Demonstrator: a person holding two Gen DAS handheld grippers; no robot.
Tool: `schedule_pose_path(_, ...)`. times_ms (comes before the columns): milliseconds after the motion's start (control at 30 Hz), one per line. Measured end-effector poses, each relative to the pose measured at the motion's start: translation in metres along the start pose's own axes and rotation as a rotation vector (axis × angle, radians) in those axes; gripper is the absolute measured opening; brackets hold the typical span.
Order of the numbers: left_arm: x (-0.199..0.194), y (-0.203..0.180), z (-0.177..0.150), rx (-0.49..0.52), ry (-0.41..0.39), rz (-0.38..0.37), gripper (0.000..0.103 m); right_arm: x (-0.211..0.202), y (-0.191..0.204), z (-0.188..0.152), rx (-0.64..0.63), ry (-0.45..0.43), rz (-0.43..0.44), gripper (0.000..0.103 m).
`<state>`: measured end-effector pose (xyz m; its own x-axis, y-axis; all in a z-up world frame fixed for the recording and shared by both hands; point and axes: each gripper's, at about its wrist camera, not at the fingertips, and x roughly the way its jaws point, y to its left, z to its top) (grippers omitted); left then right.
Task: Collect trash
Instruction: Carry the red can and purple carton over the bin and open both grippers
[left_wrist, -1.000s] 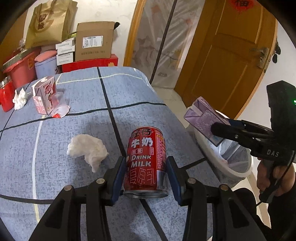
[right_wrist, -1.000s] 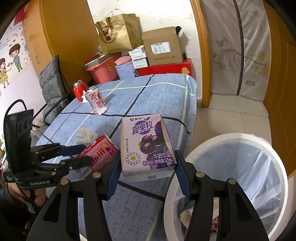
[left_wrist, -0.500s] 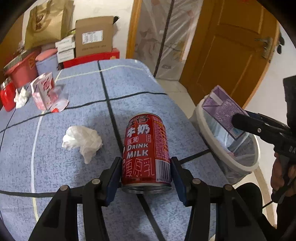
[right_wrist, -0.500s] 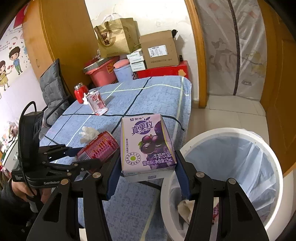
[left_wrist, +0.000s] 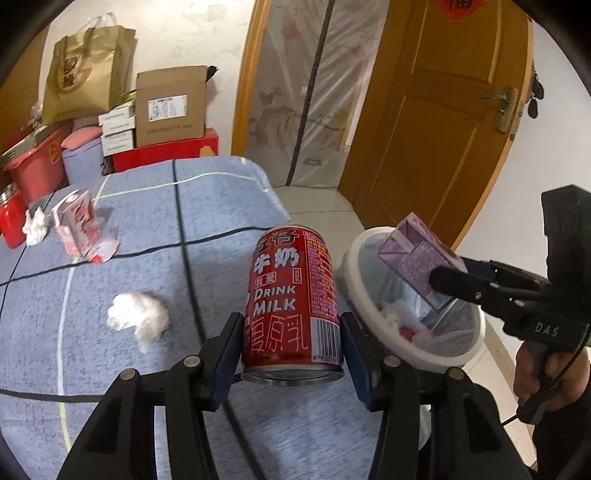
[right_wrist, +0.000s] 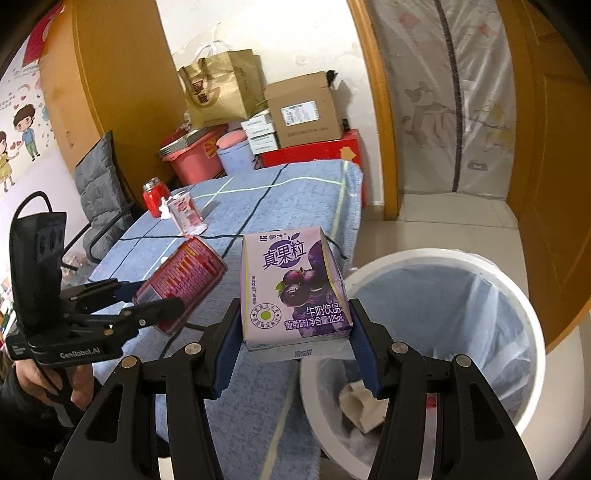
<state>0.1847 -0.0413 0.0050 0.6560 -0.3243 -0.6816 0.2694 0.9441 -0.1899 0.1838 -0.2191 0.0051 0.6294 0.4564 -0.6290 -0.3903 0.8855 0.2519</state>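
My left gripper (left_wrist: 291, 354) is shut on a red milk can (left_wrist: 291, 302) and holds it above the blue tablecloth (left_wrist: 129, 369), near the table's right edge. My right gripper (right_wrist: 293, 339) is shut on a purple grape milk carton (right_wrist: 293, 284) and holds it over the rim of the white trash bin (right_wrist: 524, 310). In the left wrist view the carton (left_wrist: 417, 258) hangs above the bin (left_wrist: 373, 325). The bin has a clear liner and some paper trash inside. The can also shows in the right wrist view (right_wrist: 184, 284).
A crumpled white tissue (left_wrist: 138, 319) lies on the tablecloth. A pink milk carton (left_wrist: 75, 227), another tissue (left_wrist: 35, 225) and a red jar (left_wrist: 11, 218) stand at the far left. Boxes and a paper bag (left_wrist: 86, 70) are stacked behind. A wooden door (left_wrist: 443, 110) is right.
My left gripper has lifted the red can off the table and carried it right toward the bin. My right gripper has moved the purple carton over the bin's rim.
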Motion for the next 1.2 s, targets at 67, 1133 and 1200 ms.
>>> schedule_pose_path(67, 0.002, -0.008, 0.003, 0.004, -0.007, -0.017, 0.052, -0.006, -0.008, -0.003, 0.018, -0.005, -0.016, 0.055)
schedule_pose_path(1133, 0.103, -0.109, 0.019, 0.125, 0.103, -0.187, 0.053, -0.025, -0.11, -0.047, 0.171, 0.091, -0.266, 0.056)
schedule_pose_path(1200, 0.106, -0.111, 0.019, 0.122, 0.107, -0.189, 0.053, -0.023, -0.111, -0.048, 0.175, 0.091, -0.267, 0.056)
